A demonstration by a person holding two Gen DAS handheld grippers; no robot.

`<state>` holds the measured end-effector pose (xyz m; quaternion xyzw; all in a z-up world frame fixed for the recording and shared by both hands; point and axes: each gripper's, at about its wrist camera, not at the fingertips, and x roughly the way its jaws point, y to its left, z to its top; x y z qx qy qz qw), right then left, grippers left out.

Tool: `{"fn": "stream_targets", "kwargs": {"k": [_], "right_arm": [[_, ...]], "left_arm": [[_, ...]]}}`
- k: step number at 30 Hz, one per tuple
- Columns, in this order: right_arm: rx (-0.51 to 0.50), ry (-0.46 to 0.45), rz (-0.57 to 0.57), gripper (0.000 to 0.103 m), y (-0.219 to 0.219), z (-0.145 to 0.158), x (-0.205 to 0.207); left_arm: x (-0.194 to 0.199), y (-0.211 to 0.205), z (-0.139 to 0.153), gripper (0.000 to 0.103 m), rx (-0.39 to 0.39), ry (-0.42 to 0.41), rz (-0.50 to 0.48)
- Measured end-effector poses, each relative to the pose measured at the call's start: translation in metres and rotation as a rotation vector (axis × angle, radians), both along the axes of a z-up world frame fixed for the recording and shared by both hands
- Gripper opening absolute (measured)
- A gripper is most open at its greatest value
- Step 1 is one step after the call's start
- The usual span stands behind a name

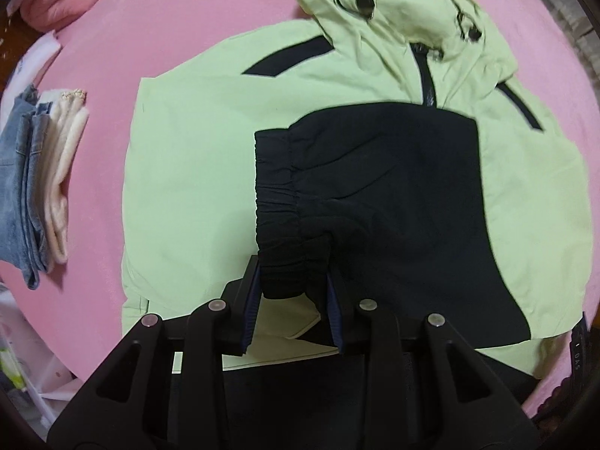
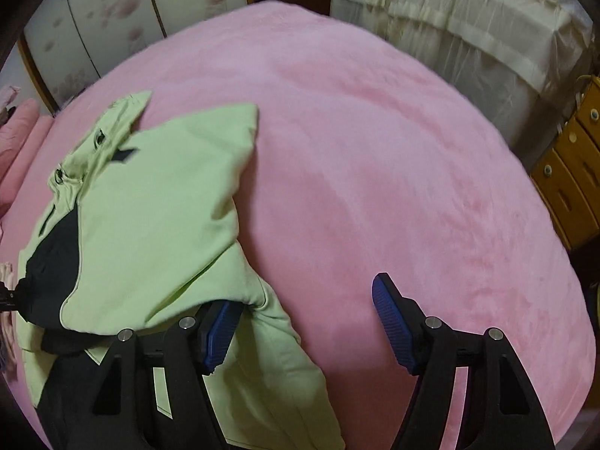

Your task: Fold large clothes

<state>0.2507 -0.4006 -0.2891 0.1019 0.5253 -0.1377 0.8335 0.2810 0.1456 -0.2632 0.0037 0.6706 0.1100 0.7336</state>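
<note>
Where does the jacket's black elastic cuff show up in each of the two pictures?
Left wrist view: the black elastic cuff sits at centre, its lower end between the left gripper fingers.
Right wrist view: only a dark bunched bit at the far left edge, too small to confirm.
Shared landmark: the green hood on the pink bedspread.

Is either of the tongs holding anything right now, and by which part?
The left tongs grip the jacket's black sleeve by its elastic cuff. The right tongs are open and hold nothing.

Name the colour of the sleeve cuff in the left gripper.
Black cuff, clearest in the left wrist view.
</note>
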Motion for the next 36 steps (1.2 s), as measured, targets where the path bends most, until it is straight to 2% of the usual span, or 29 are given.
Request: {"fn": "stream_targets", "kwargs": {"k": [2,4,7,9,11,12,13,14,15,16,17,18,19,22,23,24,26,27,28,29,30,32,34,36], "right_arm": [[-0.014,0.045,0.02,0.07,0.002,-0.007,0.0],[-0.028,0.085,0.017,0.07,-0.002,-0.012,-0.005],[0.01,0.119,-0.006,0.069,-0.014,-0.017,-0.029],[0.004,0.133,0.0,0.053,-0.019,-0.014,-0.041],[0.007,0.136,0.004,0.029,-0.021,-0.006,-0.048],[0.024,0.119,0.008,0.025,-0.021,-0.001,-0.049],[0.045,0.095,0.017,0.019,-0.018,0.005,-0.049],[0.063,0.077,0.027,0.014,-0.015,0.011,-0.05],[0.08,0.057,0.04,0.012,-0.01,0.016,-0.048],[0.095,0.038,0.056,0.009,-0.002,0.021,-0.043],[0.118,0.022,0.079,0.006,0.009,0.023,-0.035],[0.15,0.014,0.1,0.005,0.019,0.023,-0.028],[0.192,0.011,0.12,0.003,0.029,0.021,-0.019],[0.361,-0.014,0.189,0.001,0.075,0.014,0.008],[0.422,-0.018,0.224,0.001,0.094,0.011,0.018],[0.484,-0.006,0.249,0.001,0.111,0.006,0.028],[0.621,0.051,0.263,0.001,0.139,-0.013,0.045],[0.651,0.074,0.269,0.001,0.147,-0.019,0.051],[0.647,0.096,0.284,0.001,0.155,-0.026,0.057],[0.613,0.106,0.302,0.001,0.159,-0.029,0.062],[0.572,0.112,0.315,0.001,0.158,-0.031,0.064],[0.498,0.085,0.303,0.001,0.135,-0.03,0.063],[0.457,0.033,0.245,0.0,0.093,-0.029,0.06],[0.305,0.033,0.134,0.0,0.051,-0.029,0.051]], "left_arm": [[-0.002,0.003,-0.011,0.03,0.003,0.027,0.013],[-0.004,0.015,-0.028,0.033,0.011,0.077,0.067],[-0.009,0.035,-0.042,0.036,0.038,0.112,0.145],[-0.012,0.046,-0.042,0.041,0.001,0.101,0.2],[-0.017,0.051,-0.037,0.043,-0.024,0.088,0.236],[-0.019,0.05,-0.033,0.045,-0.016,0.079,0.236],[-0.022,0.05,-0.025,0.046,0.005,0.06,0.231],[-0.026,0.046,-0.013,0.046,0.065,0.012,0.23],[-0.034,0.041,0.004,0.05,0.169,-0.073,0.243],[-0.04,0.037,0.016,0.055,0.232,-0.135,0.255],[-0.047,0.03,0.029,0.065,0.273,-0.203,0.265],[-0.052,0.022,0.038,0.067,0.256,-0.254,0.258],[-0.054,0.012,0.041,0.067,0.192,-0.282,0.235],[-0.048,-0.017,0.03,0.066,-0.026,-0.277,0.142],[-0.042,-0.024,0.023,0.057,-0.063,-0.252,0.121],[-0.035,-0.032,0.011,0.036,-0.103,-0.221,0.115],[-0.021,-0.042,-0.017,0.022,-0.176,-0.145,0.142],[-0.016,-0.049,-0.029,0.016,-0.205,-0.109,0.146],[-0.012,-0.056,-0.043,0.015,-0.214,-0.057,0.15],[-0.007,-0.057,-0.059,0.011,-0.186,-0.002,0.163],[-0.006,-0.053,-0.067,0.007,-0.175,0.014,0.186],[-0.007,-0.037,-0.073,0.002,-0.214,-0.013,0.256],[-0.009,-0.023,-0.074,0.002,-0.263,-0.038,0.297],[-0.01,-0.011,-0.072,0.002,-0.28,-0.062,0.308]]}}
